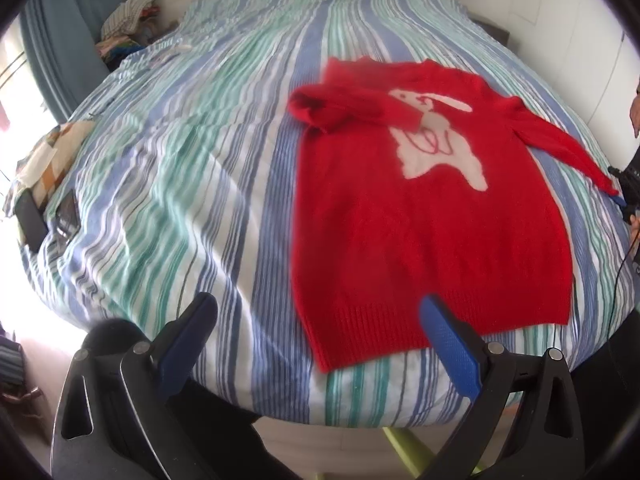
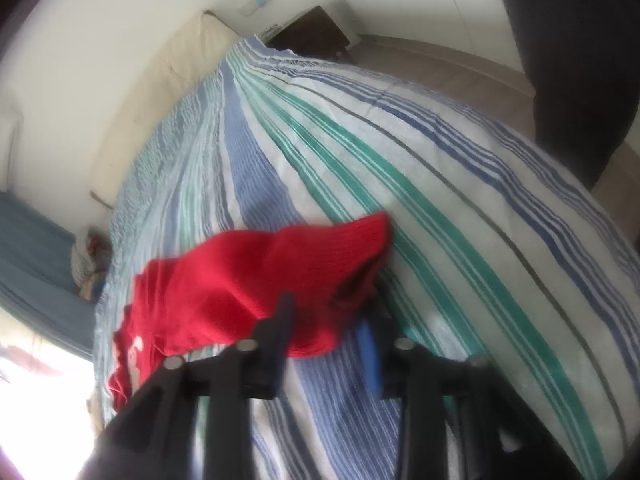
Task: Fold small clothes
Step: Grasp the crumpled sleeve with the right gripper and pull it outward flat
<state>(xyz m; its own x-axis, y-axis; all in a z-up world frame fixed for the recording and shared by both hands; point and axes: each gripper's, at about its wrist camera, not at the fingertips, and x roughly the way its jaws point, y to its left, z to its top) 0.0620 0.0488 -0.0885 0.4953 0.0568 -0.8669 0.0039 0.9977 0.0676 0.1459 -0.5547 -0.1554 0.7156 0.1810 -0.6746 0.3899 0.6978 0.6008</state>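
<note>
A red sweater [image 1: 424, 216] with a white animal figure lies face up on the striped bed. Its left sleeve [image 1: 344, 108] is folded in across the chest. Its right sleeve [image 1: 560, 144] stretches out to the right. My left gripper [image 1: 316, 312] is open and empty, hovering above the sweater's hem at the bed's near edge. My right gripper [image 2: 328, 316] is at the cuff of the right sleeve [image 2: 280, 268], with its jaws part open around the red cloth. It also shows at the right edge of the left wrist view [image 1: 624, 192].
The bed [image 1: 192, 152] has a blue, green and white striped cover. A patterned cloth and dark flat objects [image 1: 44, 208] lie at its left edge. A clothes pile [image 1: 128, 20] sits at the far left. A dark nightstand [image 2: 308, 36] stands by the headboard.
</note>
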